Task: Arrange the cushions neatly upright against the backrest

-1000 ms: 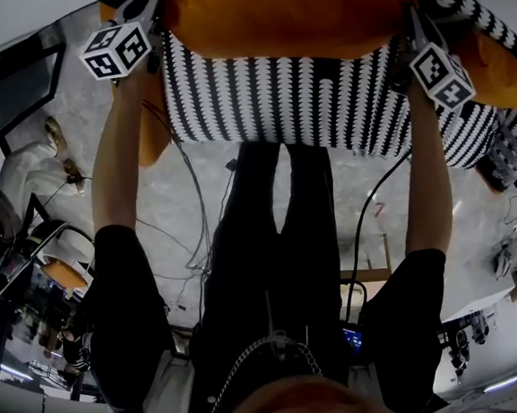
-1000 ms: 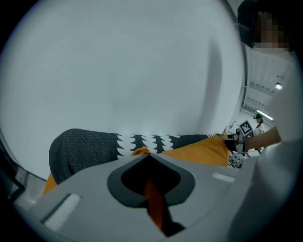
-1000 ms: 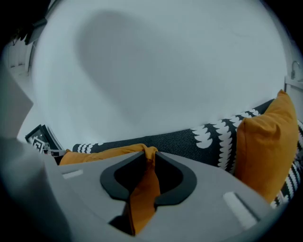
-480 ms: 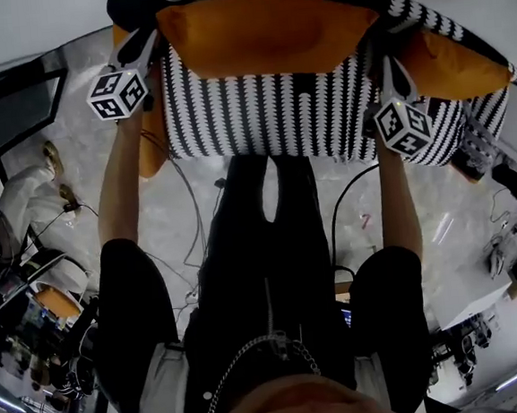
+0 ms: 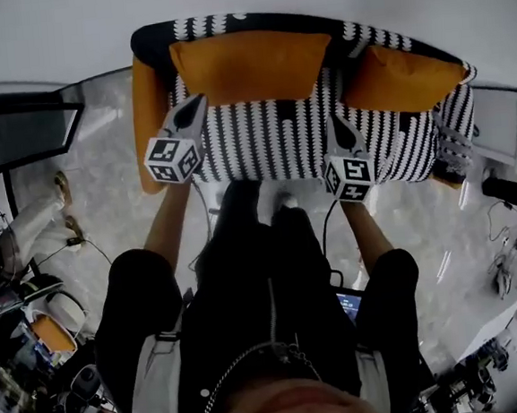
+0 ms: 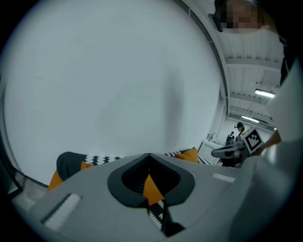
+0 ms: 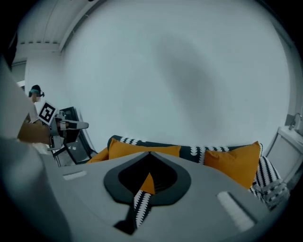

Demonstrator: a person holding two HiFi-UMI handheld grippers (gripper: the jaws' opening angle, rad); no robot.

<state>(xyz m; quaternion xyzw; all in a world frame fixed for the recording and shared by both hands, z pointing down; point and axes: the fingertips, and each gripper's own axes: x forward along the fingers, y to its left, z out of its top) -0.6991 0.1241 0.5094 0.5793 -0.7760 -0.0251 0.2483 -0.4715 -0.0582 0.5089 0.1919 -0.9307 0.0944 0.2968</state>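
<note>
**2 cushions upright on the backrest; left end unresolved**

The striped sofa (image 5: 271, 141) carries 2 orange cushions. The left cushion (image 5: 251, 67) and the right cushion (image 5: 400, 76) both stand upright against the backrest (image 5: 224, 22), well apart from each other, and the right one sits slightly askew. The left gripper (image 5: 197, 101) hovers over the left part of the seat. Its jaws are together, having just closed on nothing. The right gripper (image 5: 336, 124) hovers over the near right part of the seat, jaws likewise together and empty. Neither gripper touches a cushion. A long orange shape (image 5: 149, 121) runs along the sofa's left end, and whether it is a 3rd cushion or an armrest cannot be told. Judged from this, the task looks almost complete. Squaring the right cushion, and perhaps moving the left-end piece, may remain.
</note>
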